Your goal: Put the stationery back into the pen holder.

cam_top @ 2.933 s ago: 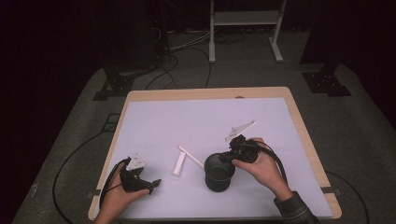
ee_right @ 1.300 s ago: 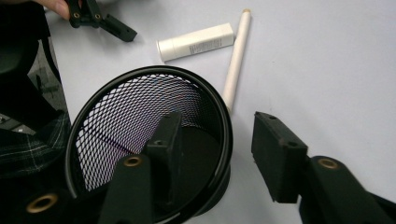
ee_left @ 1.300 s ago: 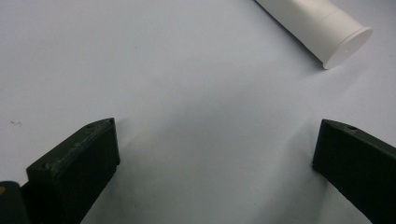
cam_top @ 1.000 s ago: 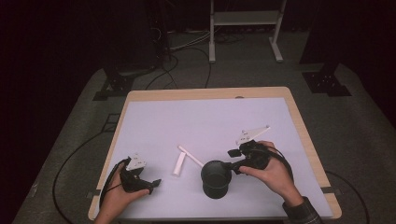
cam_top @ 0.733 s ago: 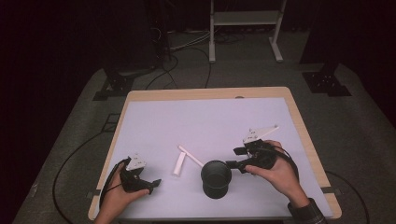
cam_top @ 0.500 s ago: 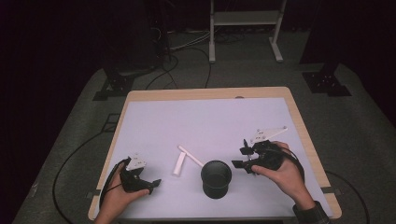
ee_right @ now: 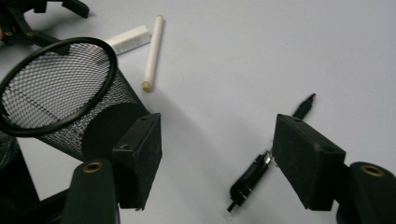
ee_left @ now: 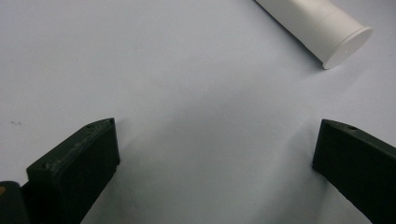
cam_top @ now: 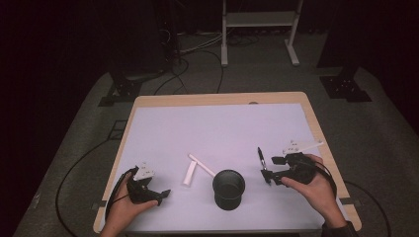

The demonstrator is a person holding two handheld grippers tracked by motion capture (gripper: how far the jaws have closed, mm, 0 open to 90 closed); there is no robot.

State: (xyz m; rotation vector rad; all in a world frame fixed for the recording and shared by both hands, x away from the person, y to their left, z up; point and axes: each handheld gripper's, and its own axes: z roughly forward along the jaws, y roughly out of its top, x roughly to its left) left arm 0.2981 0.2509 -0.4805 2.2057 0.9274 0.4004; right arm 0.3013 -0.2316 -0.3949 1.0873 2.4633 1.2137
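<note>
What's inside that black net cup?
The mesh cup looks empty: from the right gripper view you see only bare mesh wall through its rim. Its very bottom is hidden. The black pen lies outside on the table.

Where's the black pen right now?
The black pen lies flat on the table's white mat in the high view, right of the mesh cup and just ahead of the open right gripper, untouched by it.

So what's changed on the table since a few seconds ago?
The right gripper let go of the black mesh cup and drew away to the right; its jaws have just been opening and now stand over a black pen without pressing it. The cup, the two white sticks and the left gripper stayed put.
</note>
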